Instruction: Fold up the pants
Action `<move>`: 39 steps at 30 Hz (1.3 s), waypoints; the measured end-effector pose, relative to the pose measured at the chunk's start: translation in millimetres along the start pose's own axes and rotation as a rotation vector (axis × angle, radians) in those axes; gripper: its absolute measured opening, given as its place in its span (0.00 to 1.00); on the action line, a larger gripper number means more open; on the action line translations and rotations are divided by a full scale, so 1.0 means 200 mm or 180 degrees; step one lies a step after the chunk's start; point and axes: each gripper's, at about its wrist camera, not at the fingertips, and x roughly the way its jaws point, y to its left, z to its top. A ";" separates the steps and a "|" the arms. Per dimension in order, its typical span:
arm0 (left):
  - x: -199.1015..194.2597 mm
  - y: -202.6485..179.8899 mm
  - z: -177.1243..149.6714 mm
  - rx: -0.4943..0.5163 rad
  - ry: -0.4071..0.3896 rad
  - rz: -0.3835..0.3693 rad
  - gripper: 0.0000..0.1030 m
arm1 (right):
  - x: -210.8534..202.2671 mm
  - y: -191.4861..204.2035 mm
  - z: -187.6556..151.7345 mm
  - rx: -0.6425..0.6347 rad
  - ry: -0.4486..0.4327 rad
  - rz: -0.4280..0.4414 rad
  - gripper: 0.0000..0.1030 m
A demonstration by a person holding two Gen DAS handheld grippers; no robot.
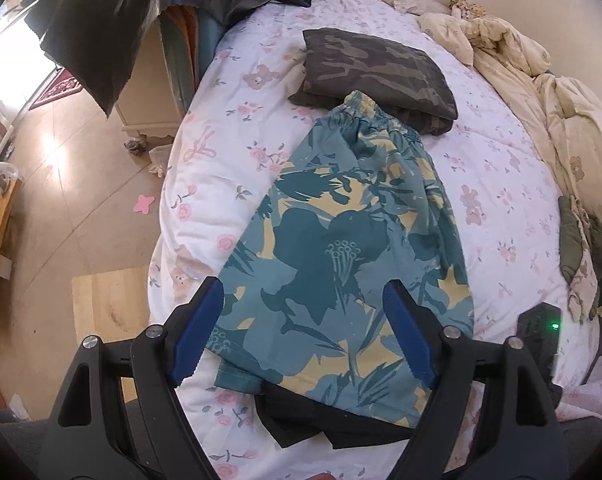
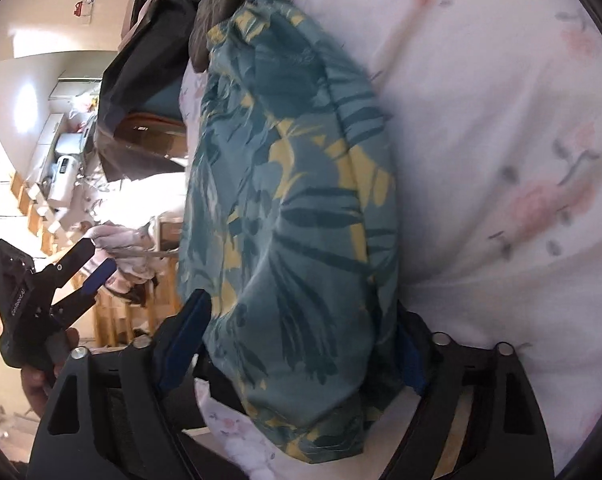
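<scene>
Teal shorts with a yellow and dark floral print (image 1: pixel 341 240) lie folded lengthwise on the white floral bedsheet (image 1: pixel 221 168), waistband at the far end. My left gripper (image 1: pixel 305 324) hovers open above their hem end, touching nothing. In the right wrist view the shorts (image 2: pixel 293 220) fill the middle, and my right gripper (image 2: pixel 301 336) is open with its blue fingers on either side of the hem end; the right finger is partly hidden by cloth. The left gripper also shows in the right wrist view (image 2: pixel 97 268), open, held in a hand.
A folded camouflage garment (image 1: pixel 377 76) lies beyond the waistband. A dark garment (image 1: pixel 325 420) lies under the hem. A cream quilt (image 1: pixel 541 92) is bunched at the right. Dark cloth (image 1: pixel 101 32) hangs over furniture left of the bed. A black device with a green light (image 1: pixel 541 328) sits near right.
</scene>
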 end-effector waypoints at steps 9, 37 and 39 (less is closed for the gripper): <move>0.03 0.00 0.00 0.0029 0.0039 0.0072 0.77 | 0.00 0.03 -0.03 -0.0020 0.0024 -0.0490 0.06; 0.03 -0.02 0.00 0.0014 -0.0021 0.0131 0.77 | -0.39 0.02 -0.31 0.0369 0.0518 -0.0886 0.14; 0.03 0.01 0.00 -0.0055 -0.0022 0.0136 0.77 | -0.39 0.01 -0.34 0.0399 0.0585 -0.1002 0.22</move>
